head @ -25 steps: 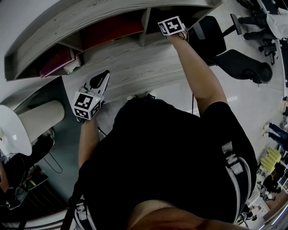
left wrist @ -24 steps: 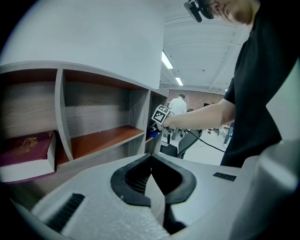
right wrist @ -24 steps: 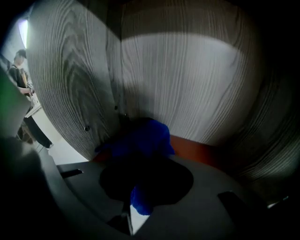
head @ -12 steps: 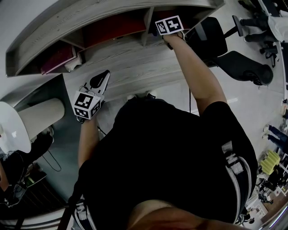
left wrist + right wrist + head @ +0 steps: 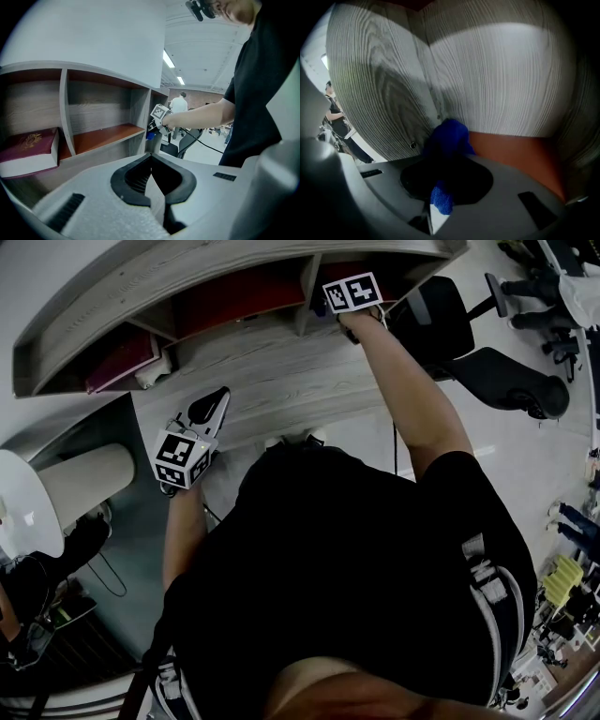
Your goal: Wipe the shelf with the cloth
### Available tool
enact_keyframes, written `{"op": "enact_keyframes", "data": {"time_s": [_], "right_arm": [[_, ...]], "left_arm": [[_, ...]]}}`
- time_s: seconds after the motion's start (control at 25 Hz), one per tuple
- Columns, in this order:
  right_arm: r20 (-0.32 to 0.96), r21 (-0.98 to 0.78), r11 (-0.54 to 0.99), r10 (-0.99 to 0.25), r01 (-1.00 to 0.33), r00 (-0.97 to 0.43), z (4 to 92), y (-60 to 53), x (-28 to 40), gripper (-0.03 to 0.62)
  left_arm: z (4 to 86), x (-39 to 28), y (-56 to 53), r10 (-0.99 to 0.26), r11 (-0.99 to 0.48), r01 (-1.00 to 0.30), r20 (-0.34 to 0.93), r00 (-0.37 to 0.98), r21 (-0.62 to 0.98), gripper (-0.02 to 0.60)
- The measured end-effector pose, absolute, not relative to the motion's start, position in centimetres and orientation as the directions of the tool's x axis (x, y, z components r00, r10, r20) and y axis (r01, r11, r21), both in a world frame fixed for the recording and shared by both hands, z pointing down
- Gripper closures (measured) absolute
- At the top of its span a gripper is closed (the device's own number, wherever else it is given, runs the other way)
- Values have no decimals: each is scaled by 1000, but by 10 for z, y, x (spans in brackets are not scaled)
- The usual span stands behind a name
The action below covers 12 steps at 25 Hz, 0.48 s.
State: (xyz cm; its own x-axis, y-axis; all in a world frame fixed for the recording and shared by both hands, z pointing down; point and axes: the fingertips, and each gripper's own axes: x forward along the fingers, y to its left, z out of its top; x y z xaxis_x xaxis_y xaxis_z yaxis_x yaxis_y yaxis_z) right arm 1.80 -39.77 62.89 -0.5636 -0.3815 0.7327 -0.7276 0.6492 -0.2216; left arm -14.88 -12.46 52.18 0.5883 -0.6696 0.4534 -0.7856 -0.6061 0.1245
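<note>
The grey wooden shelf (image 5: pixel 234 343) has several compartments with red-brown floors. My right gripper (image 5: pixel 352 292) reaches into the right-hand compartment; only its marker cube shows in the head view. In the right gripper view it (image 5: pixel 443 157) is shut on a blue cloth (image 5: pixel 449 137), which is pressed against the back left corner, where the grey side wall meets the orange-brown floor (image 5: pixel 520 152). My left gripper (image 5: pixel 217 401) hovers over the grey ledge below the shelf, jaws shut with nothing between them (image 5: pixel 151 158). The left gripper view also shows the right gripper (image 5: pixel 159 118) at the far compartment.
A dark red book (image 5: pixel 28 150) lies in the left compartment, and the same book (image 5: pixel 117 367) shows in the head view. A black office chair (image 5: pixel 469 343) stands right of the shelf. A white round object (image 5: pixel 28 512) and a pale cylinder (image 5: pixel 84 484) are at the left. People stand in the far background.
My right gripper with the cloth has shifted slightly to the left inside the compartment. The left gripper has stayed where it was.
</note>
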Motion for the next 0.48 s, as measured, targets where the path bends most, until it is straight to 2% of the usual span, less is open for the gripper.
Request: {"op": "enact_keyframes", "data": {"time_s": [0.48], "right_arm": [[710, -249, 643, -387, -724, -588, 624, -397, 20, 537]], "left_arm": [[519, -142, -124, -669, -606, -785, 453, 589, 126, 565]]}}
